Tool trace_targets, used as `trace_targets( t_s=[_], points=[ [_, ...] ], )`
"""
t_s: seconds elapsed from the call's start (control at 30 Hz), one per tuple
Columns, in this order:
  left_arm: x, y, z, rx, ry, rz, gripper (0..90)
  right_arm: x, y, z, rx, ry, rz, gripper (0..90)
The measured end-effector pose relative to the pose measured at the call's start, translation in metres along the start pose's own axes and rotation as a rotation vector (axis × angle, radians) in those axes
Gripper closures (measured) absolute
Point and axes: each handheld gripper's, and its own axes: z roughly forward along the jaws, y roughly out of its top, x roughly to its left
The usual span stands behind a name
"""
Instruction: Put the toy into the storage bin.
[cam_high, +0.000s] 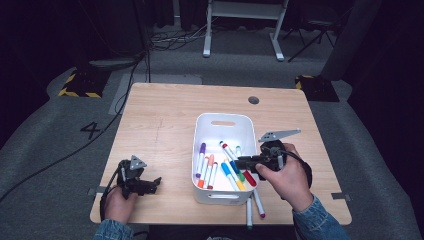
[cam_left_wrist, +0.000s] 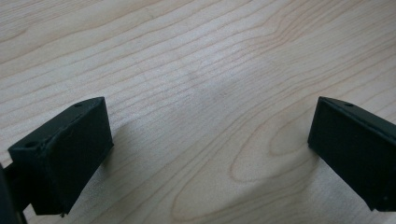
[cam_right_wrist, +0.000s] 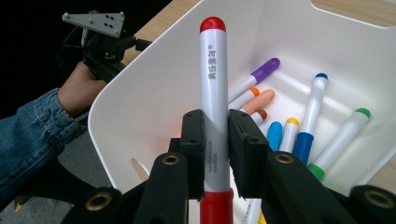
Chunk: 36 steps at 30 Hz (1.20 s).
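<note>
My right gripper (cam_high: 241, 162) (cam_right_wrist: 215, 140) is shut on a white marker with a red cap (cam_right_wrist: 213, 84) (cam_high: 230, 151). It holds the marker over the right side of a white bin (cam_high: 200, 125) (cam_right_wrist: 140, 107), slanting across the bin. Several markers (cam_high: 210, 167) (cam_right_wrist: 308, 126) lie inside, with purple, orange, blue, yellow and green caps. My left gripper (cam_high: 156, 182) (cam_left_wrist: 210, 154) rests low over the bare wooden table (cam_left_wrist: 201, 70) at the front left. It is open, with nothing between its jaws.
Two more markers (cam_high: 254, 204) lie on the table (cam_high: 160, 120) against the bin's front right corner, reaching towards the near edge. A round cable hole (cam_high: 253, 100) sits at the far right. A person's left hand and denim sleeve (cam_right_wrist: 42, 116) show beyond the bin.
</note>
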Motion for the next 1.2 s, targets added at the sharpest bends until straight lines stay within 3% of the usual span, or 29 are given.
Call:
trace_targets(
  t_s=[0.57,0.93,1.03,1.2],
  points=[
    [0.000,0.000,0.000,0.000,-0.001,-0.001,0.0,0.001,-0.009,0.024,0.096,-0.034,-0.037,77.1],
    [0.000,0.000,0.000,-0.001,0.002,0.001,0.0,0.003,-0.013,0.031,0.144,-0.085,-0.066,76.5],
    [0.000,0.000,0.000,-0.001,0.002,0.001,0.0,0.004,-0.014,0.033,0.153,-0.098,-0.070,65.3],
    [0.000,0.000,0.000,0.000,0.001,0.000,0.0,0.003,-0.013,0.028,0.102,-0.118,-0.093,58.0]
  ],
)
